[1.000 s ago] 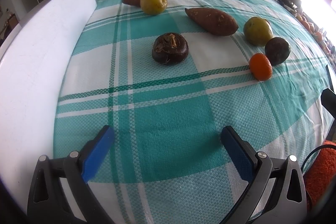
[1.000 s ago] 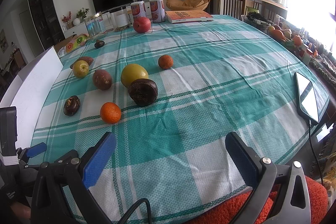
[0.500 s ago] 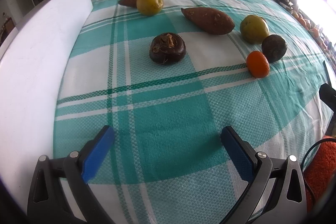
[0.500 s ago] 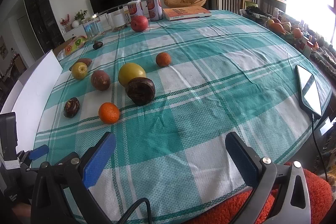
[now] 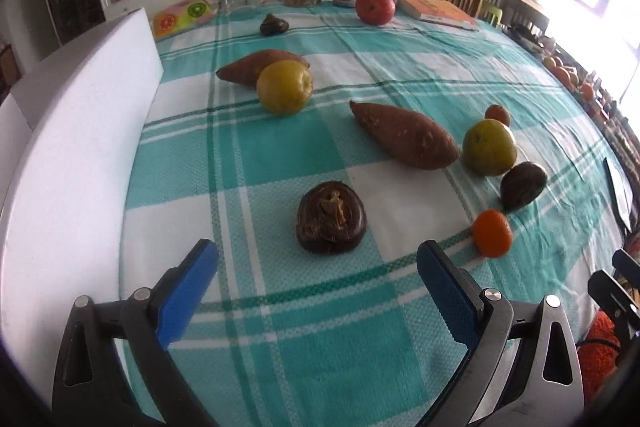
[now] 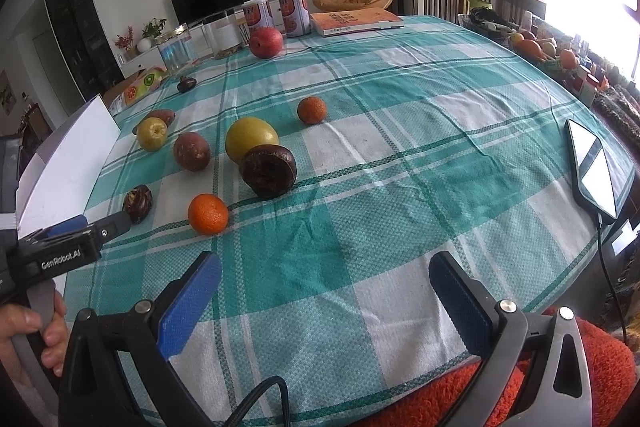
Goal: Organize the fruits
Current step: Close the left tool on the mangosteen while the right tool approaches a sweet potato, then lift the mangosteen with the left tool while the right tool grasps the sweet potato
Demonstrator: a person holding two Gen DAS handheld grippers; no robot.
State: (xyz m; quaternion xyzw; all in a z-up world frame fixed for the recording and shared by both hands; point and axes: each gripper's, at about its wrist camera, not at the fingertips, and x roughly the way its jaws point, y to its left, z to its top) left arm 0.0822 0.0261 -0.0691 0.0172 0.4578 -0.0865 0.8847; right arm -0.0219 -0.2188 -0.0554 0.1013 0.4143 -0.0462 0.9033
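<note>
**Left gripper lined up on dark fruit, nothing held yet**

Left to right, left wrist view. White board (image 5: 76,131) at 9 o'clock along the surface (image 5: 280,155) edge. Left gripper (image 5: 316,281) jaws wide open, empty, low over the cloth. Dark fruit (image 5: 331,223) sits at 12 o'clock just past the fingertips, centred between them, not touched. Yellow apple (image 5: 284,87) further out at 12, touching a sweet potato (image 5: 256,66) behind it. Second sweet potato (image 5: 404,134) at 1 o'clock, next to a green-yellow fruit (image 5: 489,147). Brown fruit (image 5: 523,185) and orange (image 5: 491,233) at 2 to 3 o'clock, near each other.

Right wrist view: right gripper (image 6: 324,301) jaws also wide open, empty, over bare cloth; the orange (image 6: 208,214) at 11 o'clock. Phone (image 6: 592,167) at 2 o'clock by the edge.

Risks, as I judge: the dark fruit looks lumpy and rounded, so closing off-centre could squirt it forward or roll it toward the board. Coming in too low could snag and drag the loose cloth, shifting neighbours. Round fruits may roll if bumped. No container visible, so the drop spot is unclear.
</note>
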